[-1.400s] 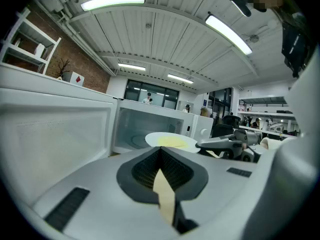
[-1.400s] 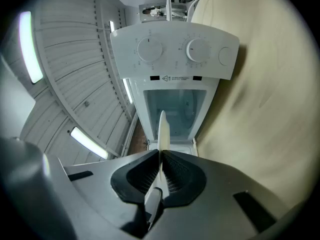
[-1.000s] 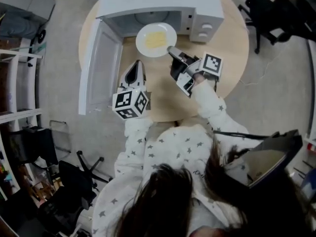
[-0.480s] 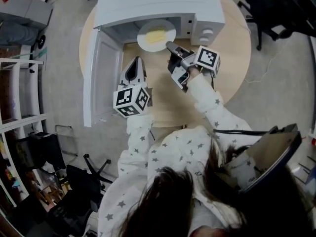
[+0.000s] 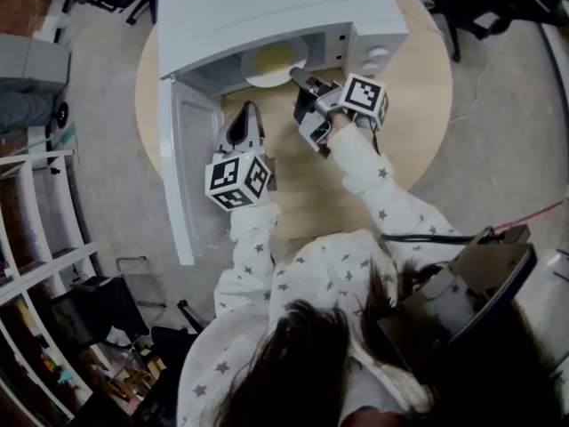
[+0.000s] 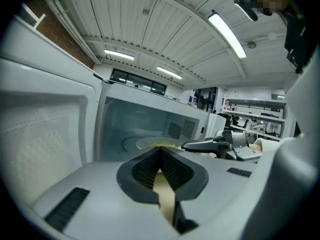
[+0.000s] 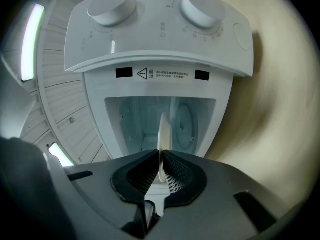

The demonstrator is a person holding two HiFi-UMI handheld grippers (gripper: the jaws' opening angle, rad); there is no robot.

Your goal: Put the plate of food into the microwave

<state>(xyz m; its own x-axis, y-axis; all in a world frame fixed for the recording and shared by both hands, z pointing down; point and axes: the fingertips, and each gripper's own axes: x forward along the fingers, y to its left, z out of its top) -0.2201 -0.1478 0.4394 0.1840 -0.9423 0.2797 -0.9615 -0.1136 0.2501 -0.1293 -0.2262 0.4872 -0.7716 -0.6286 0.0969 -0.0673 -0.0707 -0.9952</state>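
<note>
microwave (image 7: 150,44) label (image 7: 172,74) unreadable (one triangle sign (image 7: 142,73))

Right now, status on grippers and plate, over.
Right gripper shut on round white plate of yellow food, plate partway into white microwave. Left gripper shut, empty. Microwave door swung open, nothing blocking.

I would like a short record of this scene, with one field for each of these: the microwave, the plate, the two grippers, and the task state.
microwave: on the round table, door swung open
plate: partly inside the cavity, yellow food on it
right gripper: shut on the plate's rim
left gripper: shut, empty, over the table beside the door
task state: plate going in, not yet released
</note>
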